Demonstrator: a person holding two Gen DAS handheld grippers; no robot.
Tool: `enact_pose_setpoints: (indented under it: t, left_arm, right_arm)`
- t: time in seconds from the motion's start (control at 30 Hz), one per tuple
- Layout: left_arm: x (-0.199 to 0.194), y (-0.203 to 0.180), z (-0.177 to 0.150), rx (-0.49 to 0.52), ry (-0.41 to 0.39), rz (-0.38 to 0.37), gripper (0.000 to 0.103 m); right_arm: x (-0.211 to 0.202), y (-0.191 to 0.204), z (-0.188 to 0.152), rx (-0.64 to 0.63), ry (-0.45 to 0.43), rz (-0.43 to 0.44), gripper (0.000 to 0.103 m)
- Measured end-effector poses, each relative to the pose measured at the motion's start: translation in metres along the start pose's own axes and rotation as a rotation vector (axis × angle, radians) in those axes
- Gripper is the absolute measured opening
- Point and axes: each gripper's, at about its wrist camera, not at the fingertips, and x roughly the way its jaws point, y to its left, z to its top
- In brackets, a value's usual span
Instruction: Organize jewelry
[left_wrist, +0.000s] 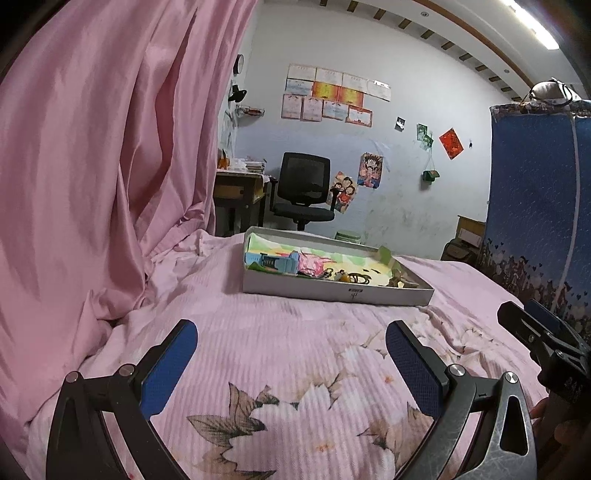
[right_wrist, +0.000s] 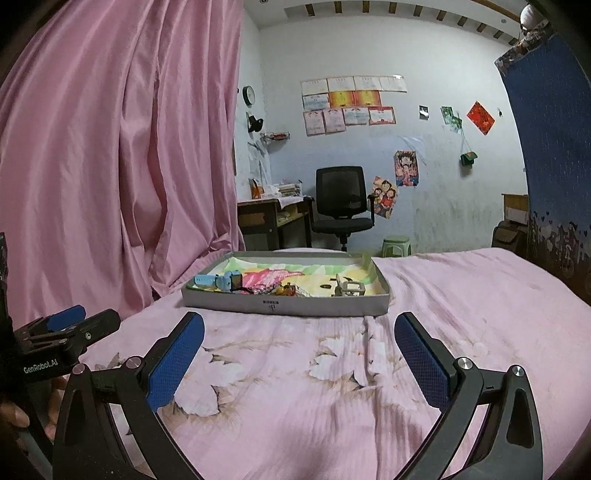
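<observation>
The left black two-finger gripper with blue textured pads (left_wrist: 291, 365) hangs low with its jaws spread wide and nothing between them. The right gripper of the same black-and-blue build (right_wrist: 299, 358) sits level beside it, equally wide apart and empty (each shows at the edge of the other's view). A hand (right_wrist: 14, 417) grips the left handle.

dim room lit by a ceiling strip light (left_wrist: 535, 26), sharp focus, strong fisheye bending at edges.
</observation>
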Motion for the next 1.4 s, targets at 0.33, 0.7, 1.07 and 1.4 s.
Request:
enact_pose_setpoints:
  t: [0.33, 0.7, 1.07, 1.4]
  left_arm:
    - [0.0045, 0.0058, -0.0034, -0.002, 0.009, 0.008, 0.103]
    - [0.0066, 0.0073, -0.0078, 0.009, 0.01, 0.014, 0.103]
    - [0.0066, 0.0067, -0.0087, 0.008, 0.009, 0.012, 0.103]
    - [0.0041, 0.0036, -0.0095, 0.01, 0.009, 0.014, 0.103]
  right_arm:
    - [0.003, 0.0015, -0.0053, -0.013, 0.018, -0.006, 0.102]
    - [0.0025, 0.0029, -0.0063, -0.019, 0.025, -0.008, 0.102]
    - [0.0024, 0.0033, -0.0056, -0.02, 0.025, -0.008, 0.102]
    - [0.0028, 0.0036, -0.0048, -0.02, 0.026, -0.008, 0.102]
